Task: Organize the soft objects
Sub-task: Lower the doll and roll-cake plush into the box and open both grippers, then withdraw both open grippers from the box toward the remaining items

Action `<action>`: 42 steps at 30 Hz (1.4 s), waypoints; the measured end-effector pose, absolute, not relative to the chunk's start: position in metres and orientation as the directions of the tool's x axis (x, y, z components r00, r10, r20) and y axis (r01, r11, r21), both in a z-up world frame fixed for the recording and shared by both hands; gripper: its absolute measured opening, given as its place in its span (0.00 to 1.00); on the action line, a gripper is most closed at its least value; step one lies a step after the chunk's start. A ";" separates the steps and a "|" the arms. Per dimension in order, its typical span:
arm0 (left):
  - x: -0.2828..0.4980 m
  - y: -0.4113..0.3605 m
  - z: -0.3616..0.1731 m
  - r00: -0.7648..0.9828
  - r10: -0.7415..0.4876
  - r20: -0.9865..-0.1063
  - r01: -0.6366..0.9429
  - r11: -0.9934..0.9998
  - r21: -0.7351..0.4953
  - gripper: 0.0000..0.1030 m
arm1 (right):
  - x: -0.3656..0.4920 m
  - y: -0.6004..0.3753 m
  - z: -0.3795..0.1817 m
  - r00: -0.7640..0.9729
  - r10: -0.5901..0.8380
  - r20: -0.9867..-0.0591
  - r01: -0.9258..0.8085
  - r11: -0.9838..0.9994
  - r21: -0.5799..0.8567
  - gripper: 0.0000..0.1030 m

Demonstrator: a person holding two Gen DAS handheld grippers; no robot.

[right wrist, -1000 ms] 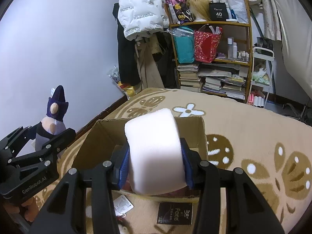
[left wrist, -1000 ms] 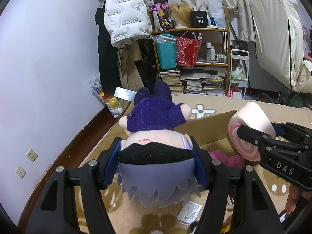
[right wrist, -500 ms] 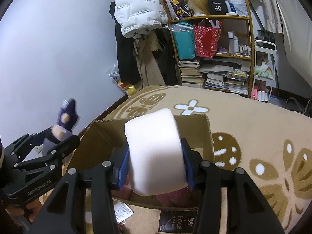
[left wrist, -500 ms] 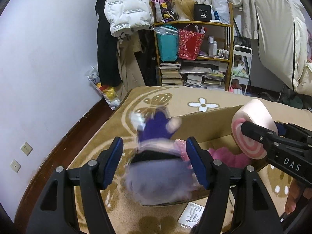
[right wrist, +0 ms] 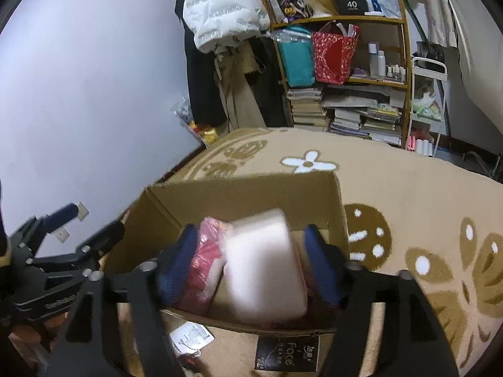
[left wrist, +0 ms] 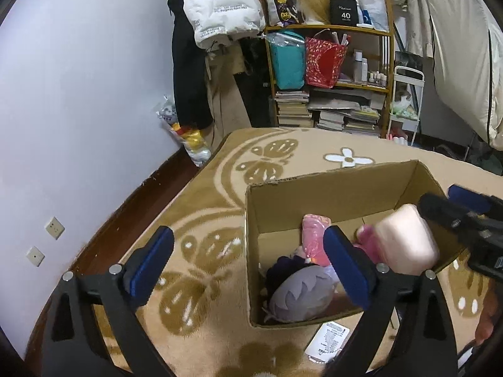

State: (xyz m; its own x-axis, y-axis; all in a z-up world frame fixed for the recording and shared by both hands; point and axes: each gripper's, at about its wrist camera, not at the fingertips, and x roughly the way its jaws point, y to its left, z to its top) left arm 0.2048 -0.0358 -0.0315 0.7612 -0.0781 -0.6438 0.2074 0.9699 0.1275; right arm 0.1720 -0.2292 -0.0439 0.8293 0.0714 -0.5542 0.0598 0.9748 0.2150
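An open cardboard box [left wrist: 330,177] [right wrist: 245,183] stands on the patterned carpet. Inside it lies a plush doll [left wrist: 298,298] with grey-violet hair, beside a pink soft item [left wrist: 314,235] [right wrist: 204,267]. My left gripper [left wrist: 248,264] hovers over the box's near left corner, jaws opening, nothing between them. My right gripper [right wrist: 250,264] is over the box too, jaws opening. A blurred white roll cushion [right wrist: 264,264] [left wrist: 405,238] drops between its pads, free of them. Each gripper shows in the other's view, right [left wrist: 465,216] and left [right wrist: 63,235].
A paper tag [left wrist: 327,339] and a black packet [right wrist: 286,352] lie on the carpet by the box's near side. Behind stand a loaded shelf [left wrist: 333,72] and hanging coats [left wrist: 220,9]. The wall, with sockets [left wrist: 53,227], runs along the left.
The left gripper opened and the doll fell into the box. The right gripper opened and the white roll slipped out, dropping toward the box.
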 end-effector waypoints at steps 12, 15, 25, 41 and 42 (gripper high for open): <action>0.194 -0.019 -0.020 0.769 -0.043 -0.637 0.160 0.979 0.126 0.99 | 0.164 -0.242 -0.038 0.834 0.072 -0.547 0.091 0.960 0.264 0.99; 0.187 -0.014 -0.016 0.769 -0.041 -0.638 0.151 0.981 0.120 0.99 | 0.162 -0.240 -0.037 0.833 0.070 -0.549 0.091 0.961 0.259 0.99; 0.155 -0.003 0.002 0.774 -0.021 -0.633 0.120 0.986 0.113 0.99 | 0.137 -0.230 -0.028 0.830 0.066 -0.555 0.071 0.973 0.221 0.99; 0.103 0.000 0.033 0.774 -0.047 -0.631 0.149 0.983 0.109 0.99 | 0.094 -0.215 -0.005 0.815 0.066 -0.576 0.070 0.975 0.210 0.99; 0.100 0.002 0.033 0.770 -0.051 -0.636 0.150 0.983 0.103 0.99 | 0.091 -0.215 -0.004 0.815 0.064 -0.576 0.072 0.975 0.210 0.99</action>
State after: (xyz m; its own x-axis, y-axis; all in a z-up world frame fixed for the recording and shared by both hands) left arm 0.0998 0.0017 0.0334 0.7698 -0.0508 -0.6363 0.1500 0.9833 0.1030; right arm 0.0914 -0.2146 -0.0035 0.8152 0.0640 -0.5756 0.0719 0.9750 0.2102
